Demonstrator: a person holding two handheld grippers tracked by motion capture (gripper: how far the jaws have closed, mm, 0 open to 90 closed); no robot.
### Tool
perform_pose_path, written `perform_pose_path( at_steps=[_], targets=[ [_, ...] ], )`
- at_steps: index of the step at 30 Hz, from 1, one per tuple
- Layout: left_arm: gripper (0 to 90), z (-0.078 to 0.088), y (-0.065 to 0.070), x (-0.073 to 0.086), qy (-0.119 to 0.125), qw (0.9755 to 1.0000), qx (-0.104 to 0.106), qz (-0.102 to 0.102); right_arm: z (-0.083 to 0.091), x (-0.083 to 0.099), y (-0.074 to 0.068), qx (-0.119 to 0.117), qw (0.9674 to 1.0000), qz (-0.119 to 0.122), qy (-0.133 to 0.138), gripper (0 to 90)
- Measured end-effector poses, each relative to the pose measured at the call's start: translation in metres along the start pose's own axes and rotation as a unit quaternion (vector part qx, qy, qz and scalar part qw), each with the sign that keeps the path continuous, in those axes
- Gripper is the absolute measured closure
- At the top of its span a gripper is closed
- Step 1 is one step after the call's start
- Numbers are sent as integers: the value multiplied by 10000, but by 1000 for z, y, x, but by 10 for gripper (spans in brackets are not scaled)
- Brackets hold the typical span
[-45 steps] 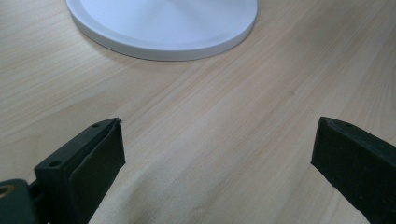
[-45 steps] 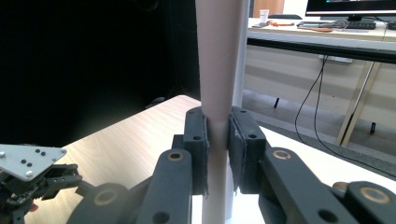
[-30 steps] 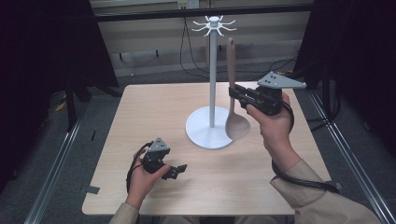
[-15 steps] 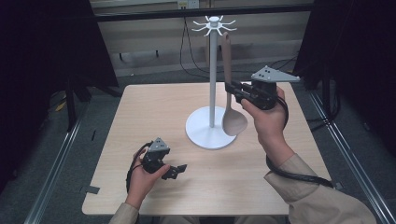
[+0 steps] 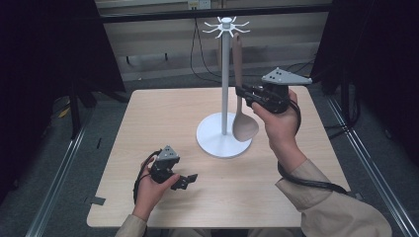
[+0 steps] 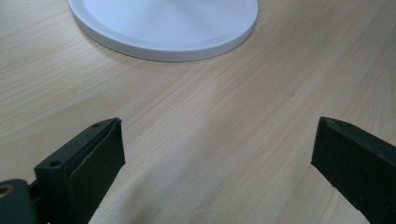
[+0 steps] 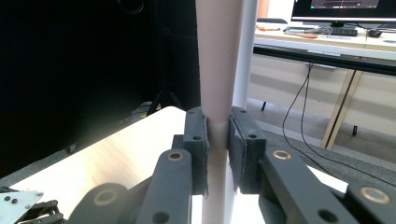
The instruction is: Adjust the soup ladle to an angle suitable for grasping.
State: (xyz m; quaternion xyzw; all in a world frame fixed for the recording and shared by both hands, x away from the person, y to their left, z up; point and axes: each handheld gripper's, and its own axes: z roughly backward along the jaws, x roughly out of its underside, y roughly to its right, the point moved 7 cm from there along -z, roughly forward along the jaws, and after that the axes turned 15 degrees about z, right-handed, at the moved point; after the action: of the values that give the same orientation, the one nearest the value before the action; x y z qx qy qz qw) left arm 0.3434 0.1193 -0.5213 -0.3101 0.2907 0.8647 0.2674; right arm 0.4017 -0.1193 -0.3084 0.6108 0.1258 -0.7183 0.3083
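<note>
The right hand-held gripper (image 5: 242, 92) is up beside the white stand (image 5: 225, 89) in the high view, clenched on the handle of a brown spoon (image 5: 241, 98). One second ago the spoon's top was lower and a bit to the right of the hooks; now it has gone up and sits right by one hook at the top of the stand, with its bowl hanging just above the round base. I think the spoon is about to be hung, but I cannot tell if it is on the hook yet. The left hand-held gripper (image 5: 187, 180) rests low on the pale wooden tabletop (image 5: 148, 123), holding nothing. In the left gripper view its jaws stand wide apart over bare wood, with the stand's white base (image 6: 163, 25) ahead. In the right gripper view the pads (image 7: 195, 140) squeeze the spoon handle (image 7: 218, 70), with the stand's pole behind it. A desk with a screen (image 7: 345, 9) stands farther back, and dark curtains hang at the left.
</note>
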Motion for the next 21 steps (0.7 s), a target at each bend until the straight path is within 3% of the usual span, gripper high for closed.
perform_pose_path(
  at_steps=[21],
  targets=[
    [24, 2, -3, -1, 35, 10000, -2, 14, -12, 6, 6, 223, 9997, -65, -122, 787]
  ],
)
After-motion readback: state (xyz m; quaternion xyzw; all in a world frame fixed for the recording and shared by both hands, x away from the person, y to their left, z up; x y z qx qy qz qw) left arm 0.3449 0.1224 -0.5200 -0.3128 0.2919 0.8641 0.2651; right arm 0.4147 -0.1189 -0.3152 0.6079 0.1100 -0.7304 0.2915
